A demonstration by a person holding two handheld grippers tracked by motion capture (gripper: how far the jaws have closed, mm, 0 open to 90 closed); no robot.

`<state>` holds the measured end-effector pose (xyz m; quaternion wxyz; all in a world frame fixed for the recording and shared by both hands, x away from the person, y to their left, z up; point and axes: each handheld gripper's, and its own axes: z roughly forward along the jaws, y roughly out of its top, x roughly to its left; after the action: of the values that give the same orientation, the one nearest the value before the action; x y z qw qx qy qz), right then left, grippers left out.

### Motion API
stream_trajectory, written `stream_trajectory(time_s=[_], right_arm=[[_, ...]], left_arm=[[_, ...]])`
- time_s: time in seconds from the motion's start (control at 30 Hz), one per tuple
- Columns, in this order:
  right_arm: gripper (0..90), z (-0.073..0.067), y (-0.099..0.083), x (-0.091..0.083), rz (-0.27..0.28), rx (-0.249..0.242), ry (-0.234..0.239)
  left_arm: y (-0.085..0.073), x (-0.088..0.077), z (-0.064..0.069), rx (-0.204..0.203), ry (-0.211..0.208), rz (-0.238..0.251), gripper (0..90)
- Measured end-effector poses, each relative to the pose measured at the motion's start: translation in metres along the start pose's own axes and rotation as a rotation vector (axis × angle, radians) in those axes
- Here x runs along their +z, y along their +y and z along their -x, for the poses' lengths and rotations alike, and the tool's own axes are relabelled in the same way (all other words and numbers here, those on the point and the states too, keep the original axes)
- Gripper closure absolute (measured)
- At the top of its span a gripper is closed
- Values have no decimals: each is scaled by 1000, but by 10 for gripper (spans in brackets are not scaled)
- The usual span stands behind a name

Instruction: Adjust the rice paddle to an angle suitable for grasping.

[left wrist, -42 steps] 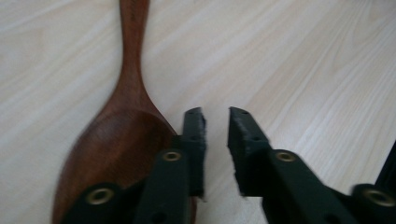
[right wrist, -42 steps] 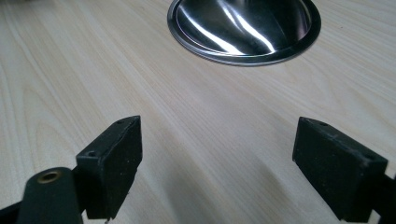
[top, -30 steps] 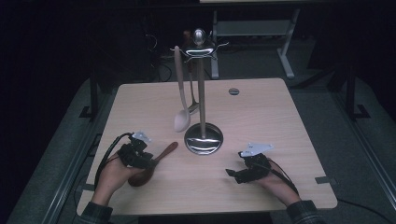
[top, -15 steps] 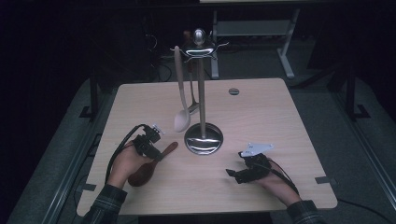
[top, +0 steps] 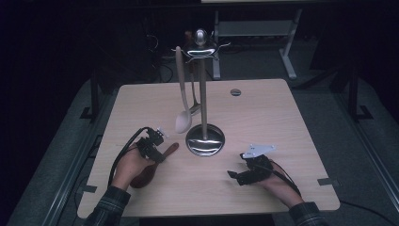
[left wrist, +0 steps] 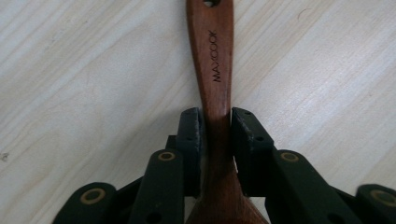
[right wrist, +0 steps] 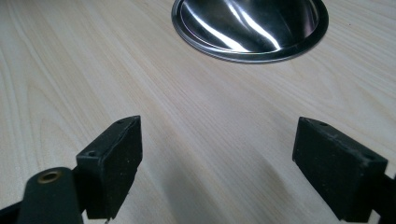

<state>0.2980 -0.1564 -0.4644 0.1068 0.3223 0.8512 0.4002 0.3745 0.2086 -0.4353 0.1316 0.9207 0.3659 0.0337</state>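
On the table [top: 263, 117] we count one dark wooden spoon [top: 149, 168], one steel utensil stand [top: 203, 94] and two utensils hanging from it: a pale spoon [top: 183, 120] and a grey metal one [top: 194, 109] partly hidden behind it. We also count two grippers, one in each hand.

The wooden spoon lies flat at about seven o'clock from the stand's round base [top: 205, 140], near it but not touching, with its handle end pointing toward the base and its bowl toward the person. In the left gripper view the handle [left wrist: 215, 70] bears the word MAXCOOK and runs up to twelve o'clock between the jaws.

The left gripper [top: 151, 146] sits over the spoon's neck. Its jaws have just been closing, and the spoon's handle is between them; in the left gripper view the two pads [left wrist: 191, 140] stand tight on either side of the neck, pinching it against the tabletop.

The right gripper [top: 235, 176] rests on the table at about four o'clock from the base, well apart from the wooden spoon. In the right gripper view its jaws are spread wide, bare wood between them, with the base's edge [right wrist: 247, 51] at twelve o'clock.

One small round disc [top: 235, 92] sits toward the far edge of the table, at about one o'clock from the base.
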Motion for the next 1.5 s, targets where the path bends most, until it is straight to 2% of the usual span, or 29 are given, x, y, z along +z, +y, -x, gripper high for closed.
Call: stream_trajectory(time_s=[0.3, 0.37, 0.6, 0.63, 0.7, 0.87, 1.1, 1.13, 1.23, 1.5], right_arm=[[157, -1, 0, 0, -2, 3, 1], [157, -1, 0, 0, -3, 4, 1], [157, 0, 0, 0, 1, 6, 0], [157, 0, 0, 0, 1, 7, 0], [157, 0, 0, 0, 2, 7, 0], [157, 0, 0, -1, 3, 5, -1], [157, 1, 0, -1, 4, 8, -3], [157, 1, 0, -1, 4, 7, -3], [157, 1, 0, -2, 5, 8, -3], [157, 1, 0, -2, 8, 3, -5]], left_arm=[[0, 0, -1, -18, 13, 0, 770], [-1, 0, 0, -35, 9, 11, 772], [-5, -2, -3, -38, -19, 27, 775], [-7, -5, -2, -51, -34, 50, 775], [-8, -9, -3, -47, -40, 72, 775], [-17, -26, -4, -49, -68, 176, 776], [-33, -46, -6, -61, -112, 368, 776], [-36, -50, -6, -50, -117, 385, 776], [-43, -59, -6, -62, -138, 459, 777], [-61, -72, -5, -44, -151, 584, 777]])
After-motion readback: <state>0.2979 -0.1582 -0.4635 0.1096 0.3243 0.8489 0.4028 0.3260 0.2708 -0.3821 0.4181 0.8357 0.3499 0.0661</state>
